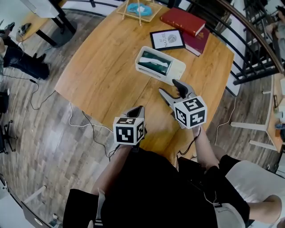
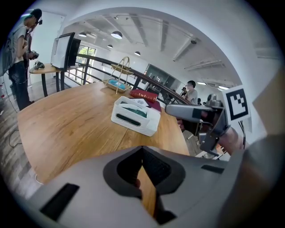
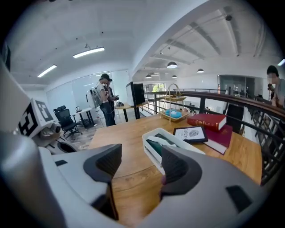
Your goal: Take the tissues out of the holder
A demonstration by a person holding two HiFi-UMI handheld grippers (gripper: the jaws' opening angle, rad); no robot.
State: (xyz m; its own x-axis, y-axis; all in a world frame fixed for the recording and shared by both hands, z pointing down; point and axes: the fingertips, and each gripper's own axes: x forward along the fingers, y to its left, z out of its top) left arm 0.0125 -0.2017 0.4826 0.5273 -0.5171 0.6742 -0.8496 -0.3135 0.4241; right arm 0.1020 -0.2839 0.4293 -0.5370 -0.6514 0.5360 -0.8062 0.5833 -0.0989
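Task not started, by look of it. Tissues [image 1: 154,62] all inside white holder [image 1: 178,70], upper centre of frame, on desk [image 1: 102,75]. Right gripper [image 1: 168,86] wide open, empty, near holder. Left gripper [image 1: 140,108] closed, empty, lower centre. Grasp and pull-out remain.

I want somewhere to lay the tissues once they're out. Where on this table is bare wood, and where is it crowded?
Widest bare patch: the left half of the table, left of the tissue holder. A smaller strip lies between holder and near edge, by the left tongs and right tongs. Crowded: far right, with framed picture, red books and basket.
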